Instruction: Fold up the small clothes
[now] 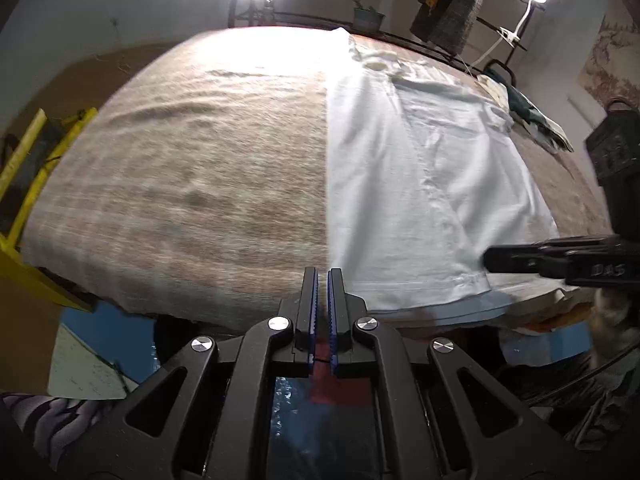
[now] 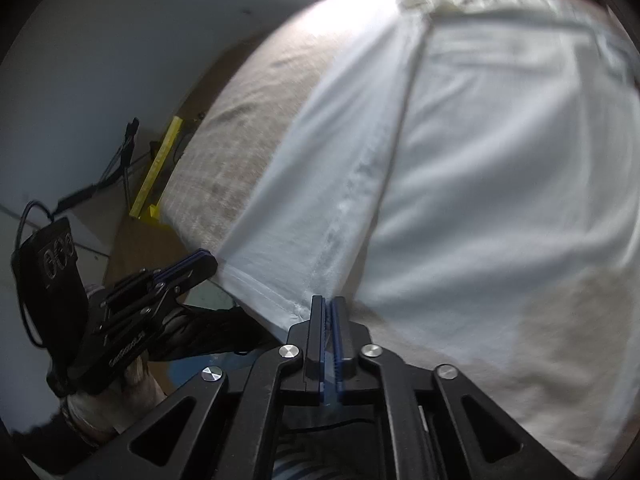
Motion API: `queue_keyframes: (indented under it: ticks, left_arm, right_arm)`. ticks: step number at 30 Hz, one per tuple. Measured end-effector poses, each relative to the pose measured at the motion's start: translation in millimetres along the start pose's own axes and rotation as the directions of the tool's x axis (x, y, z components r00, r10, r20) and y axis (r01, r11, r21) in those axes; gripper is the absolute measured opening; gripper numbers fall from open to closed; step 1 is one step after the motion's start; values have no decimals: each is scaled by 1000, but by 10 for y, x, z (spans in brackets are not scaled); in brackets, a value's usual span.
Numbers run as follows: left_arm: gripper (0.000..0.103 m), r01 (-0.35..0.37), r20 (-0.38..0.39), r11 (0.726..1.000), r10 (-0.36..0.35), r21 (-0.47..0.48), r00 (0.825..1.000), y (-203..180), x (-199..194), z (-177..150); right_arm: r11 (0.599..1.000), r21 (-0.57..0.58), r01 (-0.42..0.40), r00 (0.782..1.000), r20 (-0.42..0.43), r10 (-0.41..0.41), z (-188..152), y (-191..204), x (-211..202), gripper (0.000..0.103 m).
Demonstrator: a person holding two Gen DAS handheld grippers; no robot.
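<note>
1. The white garment point(image 1: 420, 184) lay flat on the tan-covered table point(image 1: 180, 184); its far collar end was washed out by glare.
2. Only the right wrist view showed the hem seam point(image 2: 296, 308).
3. The left gripper point(image 1: 322, 276) and the right gripper point(image 2: 327, 304) were both pressed together at the hem; whether cloth sat between the pads was unclear.

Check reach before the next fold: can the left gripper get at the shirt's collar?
Probably, with a long stretch: left gripper, shut at the near hem, has only flat shirt and bare blanket before the collar at the far end.
</note>
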State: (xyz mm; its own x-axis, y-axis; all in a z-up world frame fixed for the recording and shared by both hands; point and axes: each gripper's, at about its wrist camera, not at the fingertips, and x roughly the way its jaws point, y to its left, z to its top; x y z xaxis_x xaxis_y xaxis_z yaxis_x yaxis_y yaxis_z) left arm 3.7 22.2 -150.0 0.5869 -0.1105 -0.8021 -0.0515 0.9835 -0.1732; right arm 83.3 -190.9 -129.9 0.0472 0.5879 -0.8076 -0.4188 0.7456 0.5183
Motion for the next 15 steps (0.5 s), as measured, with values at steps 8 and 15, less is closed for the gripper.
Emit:
queue_keyframes:
  ticks: [8, 15]
  left_arm:
    - [2, 47, 139, 996, -57, 74, 989, -216, -279, 92]
    - [2, 193, 114, 966, -214, 175, 970, -908, -171, 167]
  right_arm:
    - [994, -74, 85, 979, 193, -70, -16, 1, -709, 33]
    - [987, -35, 160, 935, 327, -140, -37, -376, -1390, 37]
